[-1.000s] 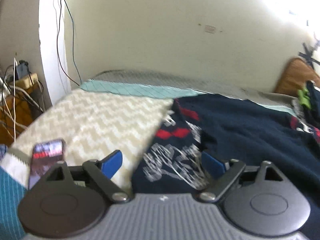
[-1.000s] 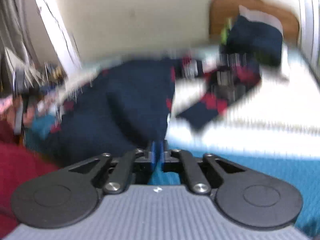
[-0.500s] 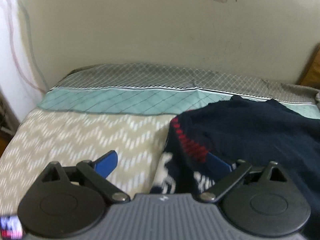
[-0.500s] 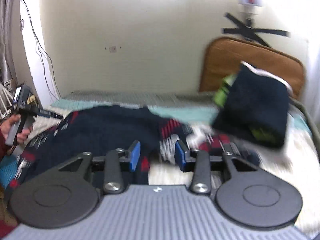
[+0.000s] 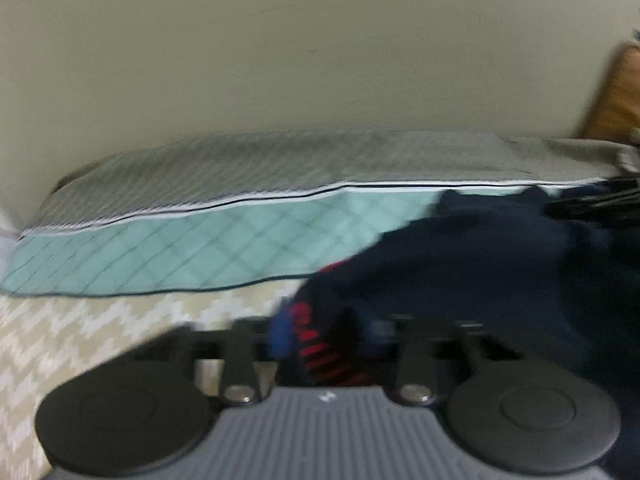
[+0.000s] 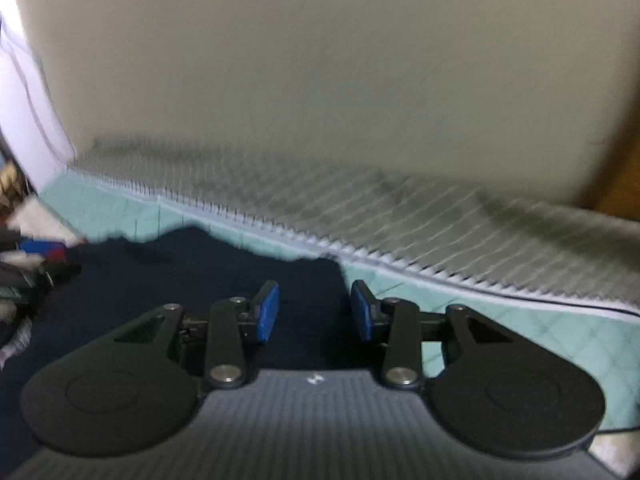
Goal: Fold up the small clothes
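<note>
A navy sweater (image 5: 480,272) with a red-striped edge lies on the bed. In the left wrist view my left gripper (image 5: 326,338) has its blue pads close together with the red-striped edge between them; the frame is blurred. In the right wrist view the same navy sweater (image 6: 180,280) spreads below and to the left. My right gripper (image 6: 314,314) is open, its blue pads apart over the sweater's far edge, holding nothing. The other gripper shows blurred at the left edge (image 6: 36,256).
The bed has a teal quilted band (image 5: 180,248), a grey quilted strip (image 6: 400,216) against the cream wall, and a beige zigzag cover (image 5: 60,340). A brown headboard (image 5: 616,92) stands at the right.
My left gripper's pads have closed from wide open onto the sweater's red-striped edge. My right gripper opened from shut and moved forward over the sweater's far edge.
</note>
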Action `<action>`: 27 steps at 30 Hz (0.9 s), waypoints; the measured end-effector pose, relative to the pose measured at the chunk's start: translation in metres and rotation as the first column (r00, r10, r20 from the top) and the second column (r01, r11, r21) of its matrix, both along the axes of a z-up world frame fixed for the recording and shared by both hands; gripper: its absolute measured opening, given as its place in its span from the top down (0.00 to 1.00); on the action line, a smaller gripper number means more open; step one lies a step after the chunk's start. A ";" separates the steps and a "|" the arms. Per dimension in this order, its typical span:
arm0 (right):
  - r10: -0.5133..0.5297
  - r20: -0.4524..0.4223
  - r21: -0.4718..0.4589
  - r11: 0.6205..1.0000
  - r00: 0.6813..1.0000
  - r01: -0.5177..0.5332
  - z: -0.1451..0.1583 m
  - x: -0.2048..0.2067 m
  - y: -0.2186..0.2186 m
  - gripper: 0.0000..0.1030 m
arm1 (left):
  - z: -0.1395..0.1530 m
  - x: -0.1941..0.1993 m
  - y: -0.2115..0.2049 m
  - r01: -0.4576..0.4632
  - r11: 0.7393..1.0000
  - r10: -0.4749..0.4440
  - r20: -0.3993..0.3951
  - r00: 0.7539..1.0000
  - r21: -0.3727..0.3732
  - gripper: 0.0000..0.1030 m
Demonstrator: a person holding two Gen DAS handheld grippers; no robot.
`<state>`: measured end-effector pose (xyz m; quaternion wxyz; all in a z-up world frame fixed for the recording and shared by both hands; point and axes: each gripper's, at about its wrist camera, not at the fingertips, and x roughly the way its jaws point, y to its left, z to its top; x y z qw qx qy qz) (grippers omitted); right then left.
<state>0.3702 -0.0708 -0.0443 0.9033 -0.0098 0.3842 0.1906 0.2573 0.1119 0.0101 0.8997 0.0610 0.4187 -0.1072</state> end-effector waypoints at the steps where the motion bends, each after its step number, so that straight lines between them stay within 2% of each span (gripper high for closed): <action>1: 0.009 0.016 -0.008 1.000 1.000 -0.009 0.002 -0.002 0.004 0.79 | 0.001 -0.001 -0.007 0.001 0.999 -0.002 0.023 1.000 0.047 0.90; 2: 0.003 0.021 -0.006 1.000 1.000 -0.003 0.004 -0.002 0.002 0.91 | 0.000 -0.001 -0.013 0.014 0.996 -0.017 0.035 0.999 0.086 0.91; 4: -0.039 0.070 -0.002 0.999 0.997 0.040 0.016 -0.007 -0.004 0.92 | 0.002 0.002 -0.022 0.026 0.992 -0.034 0.065 0.997 0.123 0.92; 5: -0.059 0.125 -0.014 0.998 0.990 0.061 0.026 -0.011 -0.005 0.92 | 0.007 0.005 -0.025 0.023 0.992 -0.034 0.084 0.996 0.125 0.92; 7: -0.117 0.231 0.000 0.993 0.966 0.120 0.050 -0.014 -0.016 0.92 | 0.024 0.013 -0.024 0.013 0.997 -0.024 0.139 0.990 0.082 0.92; 9: -0.173 0.261 0.019 0.985 0.950 0.174 0.061 -0.007 -0.027 0.92 | 0.037 0.024 -0.027 0.001 0.999 -0.009 0.169 0.986 0.044 0.92; 10: -0.199 0.268 0.000 0.979 0.943 0.206 0.058 -0.001 -0.029 0.92 | 0.038 0.030 -0.032 0.003 0.999 -0.011 0.176 0.984 0.045 0.91; 12: -0.239 0.230 -0.065 0.963 0.943 0.260 0.036 0.015 -0.030 0.90 | 0.025 0.045 -0.048 -0.002 0.994 -0.015 0.163 0.986 0.108 0.91; 14: -0.284 0.112 -0.099 0.950 0.952 0.295 0.008 0.026 -0.030 0.80 | -0.001 0.058 -0.060 -0.009 0.982 -0.008 0.088 0.996 0.188 0.90; 15: -0.303 0.088 -0.114 0.943 0.949 0.311 0.001 0.024 -0.031 0.78 | -0.011 0.059 -0.061 -0.013 0.976 -0.002 0.068 0.998 0.218 0.86; 16: -0.307 0.093 -0.105 0.943 0.947 0.316 0.000 0.018 -0.032 0.77 | -0.013 0.053 -0.061 -0.013 0.970 -0.014 0.107 0.994 0.242 0.78; 17: -0.311 0.107 -0.076 0.945 0.944 0.320 0.003 0.008 -0.035 0.74 | -0.011 0.046 -0.059 -0.006 0.966 -0.027 0.123 0.992 0.260 0.75; 18: -0.317 0.117 -0.033 0.946 0.941 0.323 0.010 -0.003 -0.039 0.72 | -0.005 0.041 -0.054 -0.010 0.967 -0.025 0.132 0.991 0.256 0.69; 21: -0.276 0.106 0.099 0.959 0.955 0.266 0.034 -0.036 -0.037 0.69 | 0.026 0.022 -0.024 -0.053 0.984 0.027 0.152 0.988 0.168 0.62; 23: -0.187 0.075 0.210 0.963 0.980 0.167 0.048 -0.061 -0.027 0.69 | 0.050 0.004 0.001 -0.100 0.991 0.086 0.162 0.983 0.083 0.58; 25: -0.076 0.048 0.315 0.947 0.996 0.057 0.060 -0.092 -0.012 0.69 | 0.066 -0.018 0.030 -0.141 0.990 0.138 0.163 0.977 0.004 0.53; 27: 0.047 0.050 0.384 0.921 0.998 -0.063 0.069 -0.128 0.013 0.69 | 0.075 -0.042 0.055 -0.158 0.986 0.165 0.155 0.974 -0.056 0.52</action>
